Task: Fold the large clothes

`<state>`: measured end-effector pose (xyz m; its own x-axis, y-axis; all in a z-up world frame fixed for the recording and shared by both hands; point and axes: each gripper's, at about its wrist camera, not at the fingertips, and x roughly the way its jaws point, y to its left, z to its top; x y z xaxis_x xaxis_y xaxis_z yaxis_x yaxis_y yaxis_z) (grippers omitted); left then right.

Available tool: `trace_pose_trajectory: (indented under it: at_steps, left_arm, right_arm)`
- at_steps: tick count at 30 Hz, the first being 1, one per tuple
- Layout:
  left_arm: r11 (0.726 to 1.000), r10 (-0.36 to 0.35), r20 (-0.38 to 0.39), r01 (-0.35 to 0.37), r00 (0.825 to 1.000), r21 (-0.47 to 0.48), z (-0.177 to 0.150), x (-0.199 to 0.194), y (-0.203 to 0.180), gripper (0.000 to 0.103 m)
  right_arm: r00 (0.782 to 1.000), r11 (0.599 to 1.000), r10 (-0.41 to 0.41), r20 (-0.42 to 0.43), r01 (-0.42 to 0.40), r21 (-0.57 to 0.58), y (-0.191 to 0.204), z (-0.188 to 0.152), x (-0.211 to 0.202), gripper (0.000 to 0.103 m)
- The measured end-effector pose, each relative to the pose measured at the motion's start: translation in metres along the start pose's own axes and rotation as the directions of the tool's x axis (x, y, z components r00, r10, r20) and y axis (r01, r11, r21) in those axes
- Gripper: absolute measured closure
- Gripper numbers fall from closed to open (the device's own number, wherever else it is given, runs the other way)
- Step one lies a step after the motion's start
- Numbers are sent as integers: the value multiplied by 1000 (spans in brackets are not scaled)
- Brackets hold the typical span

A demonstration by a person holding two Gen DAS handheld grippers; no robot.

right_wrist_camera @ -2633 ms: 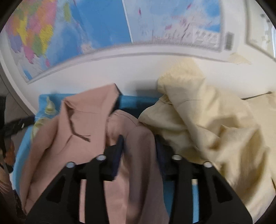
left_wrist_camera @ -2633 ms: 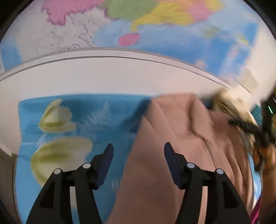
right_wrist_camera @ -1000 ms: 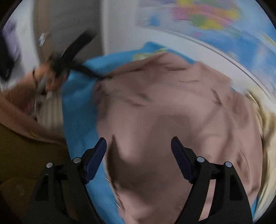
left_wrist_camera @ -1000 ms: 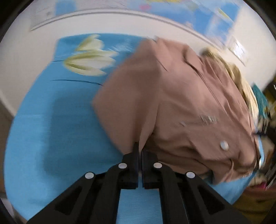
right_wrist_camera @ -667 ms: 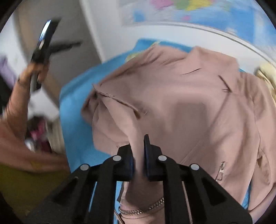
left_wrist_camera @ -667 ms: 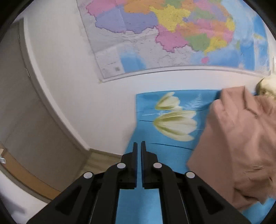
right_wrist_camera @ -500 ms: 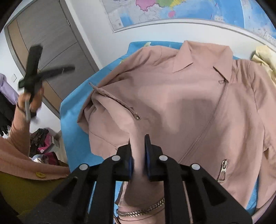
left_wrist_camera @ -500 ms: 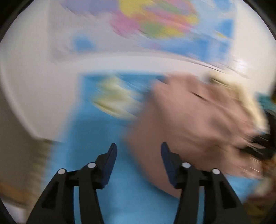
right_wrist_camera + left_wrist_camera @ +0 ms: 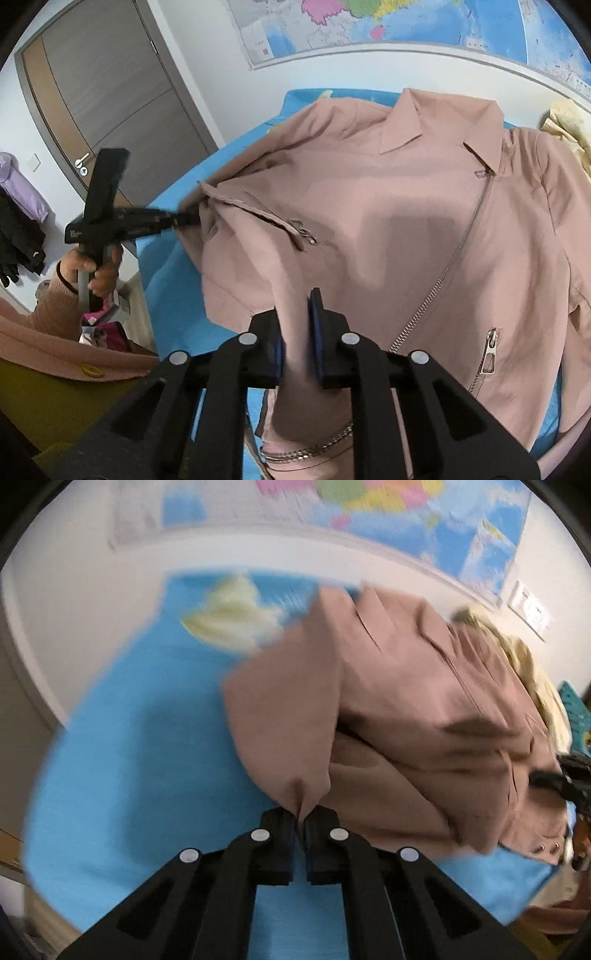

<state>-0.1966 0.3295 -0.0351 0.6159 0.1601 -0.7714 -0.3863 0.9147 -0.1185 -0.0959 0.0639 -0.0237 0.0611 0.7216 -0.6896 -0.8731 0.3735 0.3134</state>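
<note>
1. Your left gripper [image 9: 300, 818] is closed tight on a pinched fold at the near left edge of the pink jacket [image 9: 388, 221]. In the left wrist view the cloth rises from between the pads in a small peak.
2. The right wrist view shows that same left gripper [image 9: 186, 218] from the side, at the jacket's left edge, with your left hand [image 9: 92, 271] wrapped around its handle beyond the left side of the bed.
3. Your right gripper [image 9: 297, 332] is clamped on a thick fold at the jacket's near hem. Its jaws have just been closing, and the cloth fills the narrow gap between the blue pads [image 9: 317, 328].
4. The jacket lies front up on the blue bedsheet [image 9: 129, 757], collar toward the far wall and its diagonal zipper [image 9: 448, 269] running down to the near right.
5. A zipped pocket [image 9: 489, 350] sits near the right hem, and a chain trim [image 9: 306, 448] hangs at the near edge below your right gripper.
6. A cream garment [image 9: 569, 125] is bunched at the far right, touching the jacket's right shoulder.
7. A wall map [image 9: 406, 22] hangs above the bed, and a grey door [image 9: 110, 92] stands at the far left.
</note>
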Motion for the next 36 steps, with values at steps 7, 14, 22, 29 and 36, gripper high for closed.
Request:
trace_pose_trajectory:
  at_steps: [7,14,22,29,36]
  left_arm:
    - [900,426,161,-435,890,29,48,-62,38,94]
    - [976,127,122,-146,984,160,3,-56,10,46]
    - [879,-380,11,357,925,315,-41,-34,-57,20]
    - [864,-452,-123,468,883,184,-17,44,-67,19]
    - [793,-577,-219,604,787,79,-22,50,-85,84]
  right_arm:
    - [999,998,44,19,-44,46,-9,12,5,93]
    - [999,994,-21,41,16,108,-26,-11,-10,59]
    - [967,878,-241,79,182,443,-105,-101,-97,40]
    - [958,859,-287,19,249,448,-109,-135,-87,33]
    - [980,891,-195,28,165,423,-115,-114,-69,99]
